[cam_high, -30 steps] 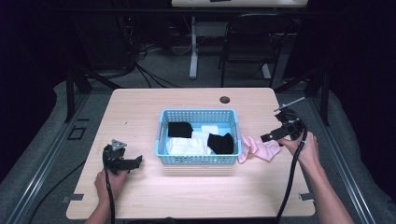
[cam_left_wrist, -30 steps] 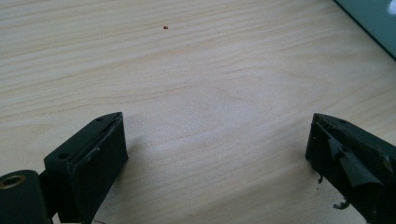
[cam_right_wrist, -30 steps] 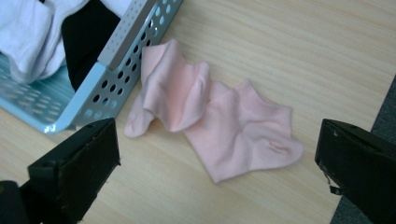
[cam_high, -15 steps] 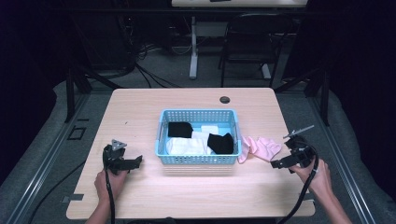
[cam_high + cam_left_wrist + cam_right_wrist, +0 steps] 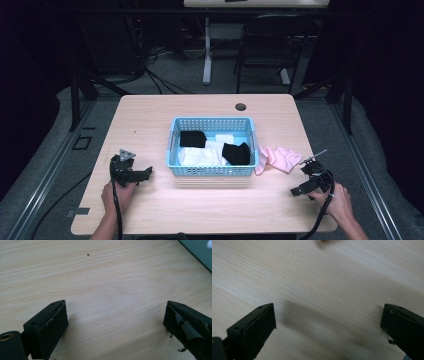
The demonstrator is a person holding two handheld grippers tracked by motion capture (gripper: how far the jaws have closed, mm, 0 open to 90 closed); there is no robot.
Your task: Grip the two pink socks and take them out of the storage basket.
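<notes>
A blue plastic basket (image 5: 212, 171) stands mid-table holding black and white cloth pieces (image 5: 210, 150). A pink cloth (image 5: 279, 158) lies on the wood just right of the basket. My left gripper (image 5: 145, 173) rests low at the front left, open, with only bare wood between its jaws (image 5: 115, 322). At the front right, my right gripper (image 5: 298, 190) is held low over the table, open and holding nothing (image 5: 328, 325), a little below and right of the pink cloth.
The wooden table (image 5: 150, 125) has a dark cable hole (image 5: 240, 107) near its back edge. A basket corner (image 5: 200, 252) shows at the top right of the left gripper view. Chairs and table legs stand on the dark floor behind.
My right gripper has left the pink cloth and drawn back toward the front right edge of the table, dropping lower. The pink cloth stays beside the basket. The left gripper has not moved.
</notes>
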